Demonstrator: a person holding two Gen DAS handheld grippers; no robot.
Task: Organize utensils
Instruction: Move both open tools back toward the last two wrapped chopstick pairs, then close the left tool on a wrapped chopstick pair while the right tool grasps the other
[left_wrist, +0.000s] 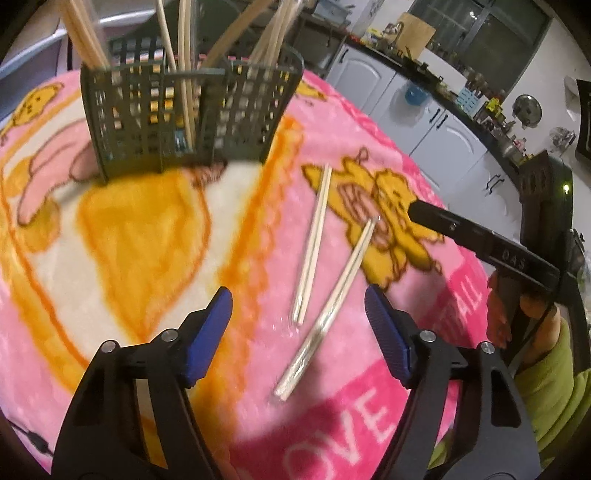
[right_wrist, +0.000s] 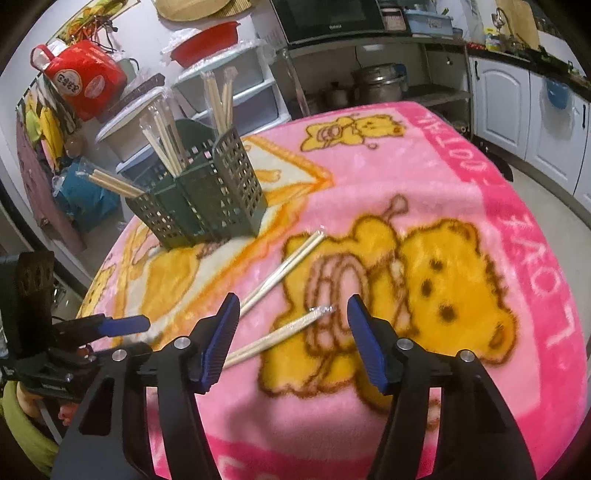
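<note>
- In front of the caddy (left_wrist: 188, 110), two wrapped chopstick pairs lie flat on the blanket (left_wrist: 147, 229): the far pair (left_wrist: 312, 243) and, just beside it on your side, the near pair (left_wrist: 328, 314) in its clear sleeve.
- Judge both pairs light, thin and stiff; the sleeve looks glossy, so expect it to slip between the pads, and the soft pile lets the sticks sink a little.
- Take hold near the middle of a pair, across its width, so it does not tip when lifted; the ends would swing.
- The near pair (right_wrist: 280, 334) runs from the right gripper (right_wrist: 290, 341) toward the caddy (right_wrist: 199, 203), the far pair (right_wrist: 280, 271) beyond it.
- Both tools stand wide apart and hold nothing: the left gripper (left_wrist: 297, 334) hangs over the near ends, the right gripper above the near pair's tip.
- The caddy already holds many chopsticks (right_wrist: 166, 147) upright or leaning, so aim for a gap.
</note>
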